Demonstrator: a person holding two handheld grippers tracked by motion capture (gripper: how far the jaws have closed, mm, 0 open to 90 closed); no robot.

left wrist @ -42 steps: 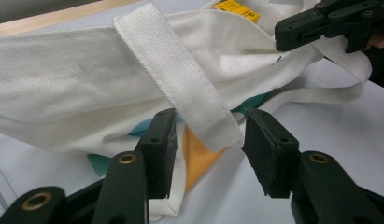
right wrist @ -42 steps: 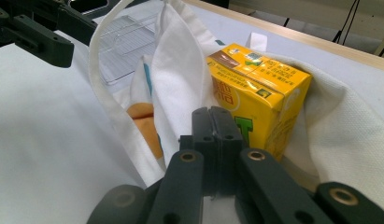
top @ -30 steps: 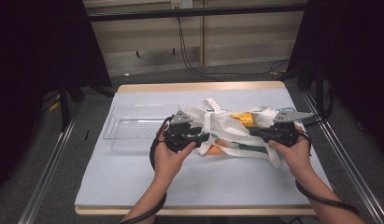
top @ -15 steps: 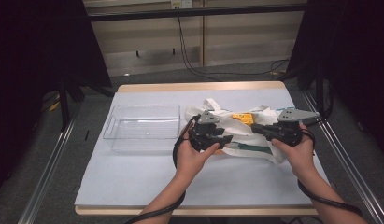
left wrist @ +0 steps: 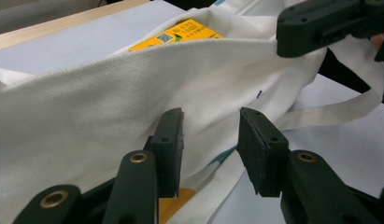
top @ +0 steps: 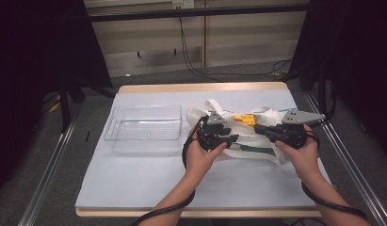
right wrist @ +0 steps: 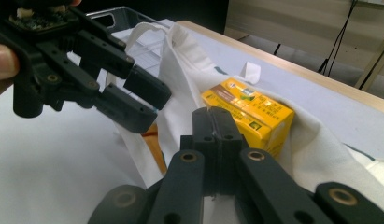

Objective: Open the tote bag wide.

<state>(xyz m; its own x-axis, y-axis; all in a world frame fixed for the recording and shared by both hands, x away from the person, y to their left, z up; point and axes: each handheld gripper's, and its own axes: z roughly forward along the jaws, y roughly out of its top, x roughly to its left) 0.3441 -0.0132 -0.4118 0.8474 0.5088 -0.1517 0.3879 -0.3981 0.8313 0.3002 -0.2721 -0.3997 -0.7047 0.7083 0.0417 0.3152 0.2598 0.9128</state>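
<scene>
A white cloth tote bag [top: 258,151] lies on the right half of the table, with a yellow carton [top: 244,119] inside its mouth. My left gripper [top: 233,139] is open at the bag's near side; in the left gripper view its jaws [left wrist: 210,140] straddle the bag's cloth wall [left wrist: 110,102] without closing. My right gripper [top: 257,128] is shut on the bag's rim, just in front of the carton [right wrist: 255,116]. In the right gripper view its jaws [right wrist: 213,123] press together, and the left gripper [right wrist: 152,105] stands open to the left.
A clear plastic tray [top: 111,127] sits left of the bag on the pale table cover. The bag's handles [left wrist: 353,100] trail loose. A wooden table edge [top: 200,87] runs along the back, with cables on the floor beyond.
My left gripper has moved right, from beside the tray to the bag's near side. The right gripper has stayed put at the bag's rim.
</scene>
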